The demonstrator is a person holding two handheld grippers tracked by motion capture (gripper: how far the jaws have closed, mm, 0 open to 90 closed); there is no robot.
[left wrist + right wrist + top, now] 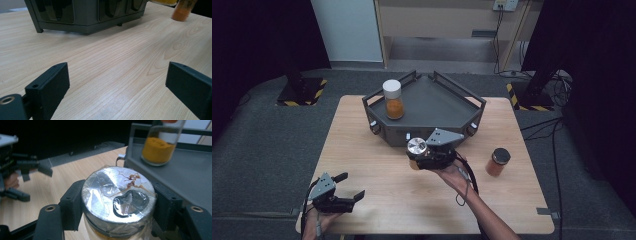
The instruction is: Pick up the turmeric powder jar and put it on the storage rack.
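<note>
My right gripper (418, 155) is shut on a jar with a shiny silver lid (416, 146), holding it above the table just in front of the dark grey tray (447, 107). In the right gripper view the black pads (72, 202) press on both sides of the foil-wrapped lid (119, 195), and the tray floor (190, 177) lies close on the right. My left gripper (351, 186) rests low at the table's near left corner. Its jaws stand wide apart over bare wood (117, 82) with nothing between them.
A white-lidded jar of orange powder (393, 99) stands upright at the tray's back left (160, 147). A dark-lidded jar of orange powder (497, 161) stands on the table to the right of my right hand. The tray's front wall (87, 15) faces my left gripper.
</note>
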